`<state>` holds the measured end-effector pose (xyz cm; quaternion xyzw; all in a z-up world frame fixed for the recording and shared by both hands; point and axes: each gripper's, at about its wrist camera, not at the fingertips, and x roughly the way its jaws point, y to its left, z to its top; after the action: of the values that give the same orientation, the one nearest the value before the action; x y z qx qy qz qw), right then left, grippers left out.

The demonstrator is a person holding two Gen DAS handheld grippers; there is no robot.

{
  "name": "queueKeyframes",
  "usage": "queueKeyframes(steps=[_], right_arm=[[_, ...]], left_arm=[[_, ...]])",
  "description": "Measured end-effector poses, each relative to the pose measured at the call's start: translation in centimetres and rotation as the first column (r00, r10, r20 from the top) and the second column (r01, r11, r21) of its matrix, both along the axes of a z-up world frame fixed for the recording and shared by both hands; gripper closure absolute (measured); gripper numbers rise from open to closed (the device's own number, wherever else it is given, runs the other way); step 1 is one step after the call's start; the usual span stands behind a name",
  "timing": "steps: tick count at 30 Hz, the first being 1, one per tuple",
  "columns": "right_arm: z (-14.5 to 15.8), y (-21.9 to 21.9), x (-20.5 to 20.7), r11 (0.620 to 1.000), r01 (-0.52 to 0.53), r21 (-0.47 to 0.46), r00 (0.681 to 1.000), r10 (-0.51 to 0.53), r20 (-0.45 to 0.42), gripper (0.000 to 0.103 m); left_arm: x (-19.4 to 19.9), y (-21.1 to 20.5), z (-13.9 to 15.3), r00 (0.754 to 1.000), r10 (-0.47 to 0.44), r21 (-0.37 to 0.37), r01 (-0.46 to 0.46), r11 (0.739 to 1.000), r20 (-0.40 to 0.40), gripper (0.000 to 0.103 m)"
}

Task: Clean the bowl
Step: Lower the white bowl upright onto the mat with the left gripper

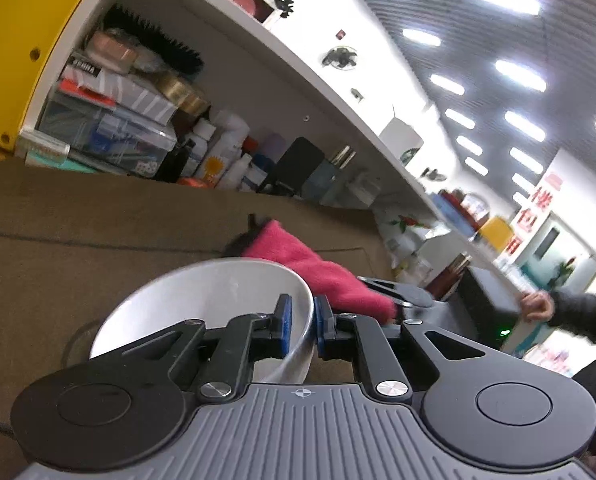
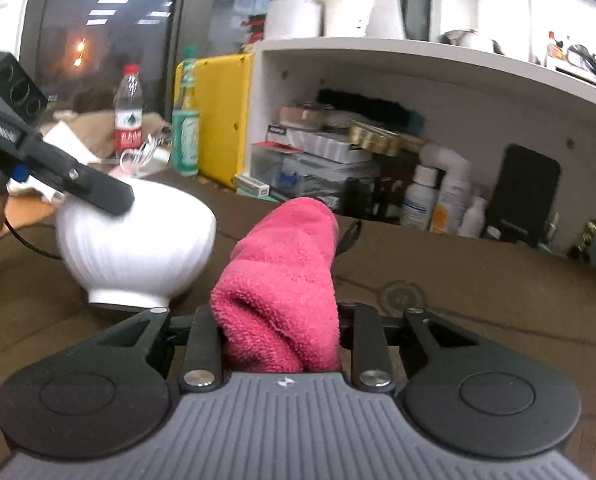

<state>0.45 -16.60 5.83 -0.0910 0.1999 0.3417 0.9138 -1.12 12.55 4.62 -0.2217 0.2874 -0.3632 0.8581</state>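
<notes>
Two grippers at work: left gripper [image 1: 301,320] pinches the white bowl's [image 1: 202,304] rim above the brown cloth [image 1: 98,220]; right gripper [image 2: 280,340] clamps a pink towel [image 2: 282,272] alongside; thin rim grip risks slipping under wiping pressure

1 bowl [image 2: 138,240], 1 pink cloth [image 2: 282,280], 2 grippers [image 1: 302,322]

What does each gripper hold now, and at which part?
The left gripper grips the white bowl by its rim, one finger inside and one outside. The right gripper clamps one end of the pink cloth.
</notes>
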Motion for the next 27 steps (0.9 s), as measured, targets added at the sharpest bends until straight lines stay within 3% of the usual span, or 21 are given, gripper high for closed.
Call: queueKeyframes(steps=[2,6,9,12,13,15,17,21,23,24,27], right_arm=[[-0.1,-1.2,-0.3,1.000,0.017,0.023,1.000,-0.017,-0.015,0.075],[-0.9,-3.2,-0.7,0.997,0.037,0.063,0.998,-0.033,-0.051,0.075],[-1.2,-3.6,-1.4,0.997,0.047,0.064,0.997,-0.043,-0.062,0.075],[-1.4,-3.7,-1.7,0.997,0.062,0.054,0.995,-0.058,-0.079,0.074],[-1.5,-3.7,-1.8,0.997,0.068,0.048,0.994,-0.064,-0.088,0.073],[-1.8,-3.5,-1.8,0.997,0.080,0.022,0.990,-0.077,-0.118,0.071],[-2.0,-3.1,-1.8,0.996,0.084,-0.008,0.988,-0.084,-0.129,0.068],[-2.4,-2.2,-1.9,0.995,0.070,-0.071,0.986,-0.080,-0.147,0.054],[-2.6,-1.6,-1.9,0.992,0.061,-0.106,0.985,-0.078,-0.155,0.048],[-2.7,-1.3,-1.9,0.990,0.060,-0.124,0.985,-0.079,-0.157,0.039],[-2.8,-0.6,-2.2,0.985,0.057,-0.164,0.987,-0.080,-0.138,0.028]], left_arm=[[0.1,-1.5,0.4,1.000,-0.016,0.079,0.015,0.997,0.013,0.091],[-0.1,-4.1,0.4,0.998,-0.058,0.167,0.056,0.984,0.008,0.088],[-0.6,-7.0,0.1,0.995,-0.100,0.265,0.095,0.959,0.004,0.081],[-1.4,-10.4,-0.6,0.993,-0.118,0.392,0.103,0.914,0.015,0.054],[-1.8,-11.2,-0.7,0.994,-0.103,0.431,0.079,0.899,0.034,0.033],[-2.5,-12.0,-0.4,0.992,-0.108,0.454,0.069,0.889,0.062,0.022],[-3.4,-12.3,0.2,0.991,-0.097,0.470,0.041,0.882,0.097,0.018],[-6.2,-11.6,2.4,0.980,-0.096,0.459,0.006,0.888,0.175,0.002],[-7.3,-11.5,3.2,0.976,-0.095,0.456,-0.005,0.890,0.196,0.000],[-8.4,-10.9,4.0,0.974,-0.093,0.465,-0.015,0.885,0.208,0.000],[-11.0,-9.9,5.4,0.972,-0.069,0.499,-0.053,0.865,0.223,0.000]])
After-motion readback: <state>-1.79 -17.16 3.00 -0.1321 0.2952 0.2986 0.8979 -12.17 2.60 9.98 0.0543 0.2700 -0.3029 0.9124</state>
